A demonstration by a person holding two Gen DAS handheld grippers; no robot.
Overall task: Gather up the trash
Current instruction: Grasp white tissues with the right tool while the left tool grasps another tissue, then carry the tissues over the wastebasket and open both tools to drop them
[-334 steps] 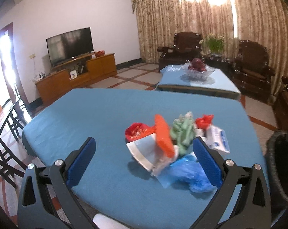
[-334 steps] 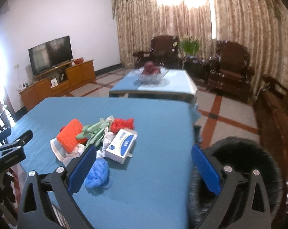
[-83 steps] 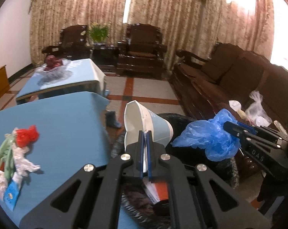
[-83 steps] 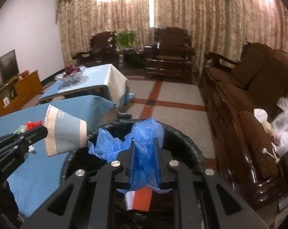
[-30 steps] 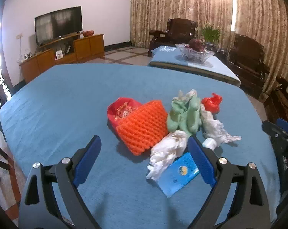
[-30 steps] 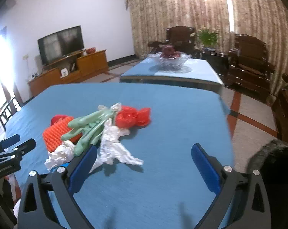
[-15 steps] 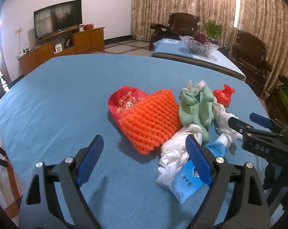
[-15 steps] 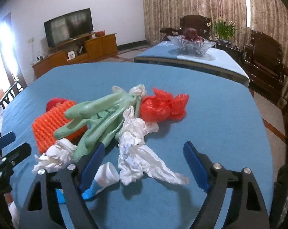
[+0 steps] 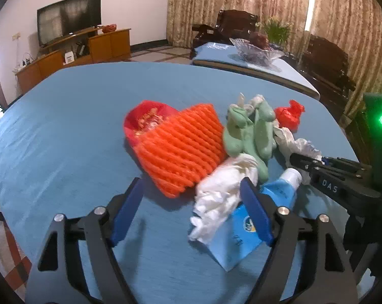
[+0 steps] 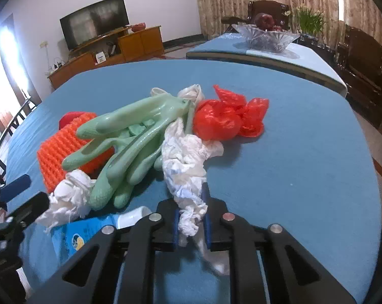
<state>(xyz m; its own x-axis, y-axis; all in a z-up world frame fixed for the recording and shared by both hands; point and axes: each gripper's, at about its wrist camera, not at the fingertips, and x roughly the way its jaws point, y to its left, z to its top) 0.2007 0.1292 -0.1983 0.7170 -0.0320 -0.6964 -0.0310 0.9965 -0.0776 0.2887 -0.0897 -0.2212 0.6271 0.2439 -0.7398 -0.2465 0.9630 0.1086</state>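
A pile of trash lies on the blue table (image 9: 64, 126). It holds an orange foam net (image 9: 183, 149), a red packet (image 9: 145, 121), green rubber gloves (image 9: 251, 131), a red plastic bag (image 9: 289, 114), a crumpled white tissue (image 9: 224, 190) and a blue tube (image 9: 244, 228). My left gripper (image 9: 191, 212) is open; its fingers straddle the near edge of the orange net and the white tissue. My right gripper (image 10: 191, 220) is shut on a crumpled white plastic wrapper (image 10: 186, 162) beside the green gloves (image 10: 130, 141) and the red bag (image 10: 224, 119).
A second blue table with a glass fruit bowl (image 9: 256, 48) stands behind. A TV and wooden cabinet (image 9: 72, 48) line the left wall. Dark armchairs (image 9: 325, 60) stand by the curtains. The right gripper's body (image 9: 338, 185) reaches in from the right.
Both grippers have moved closer to the pile. My right gripper has shut on the white plastic wrapper. My left gripper has narrowed around the tissue and the net's edge.
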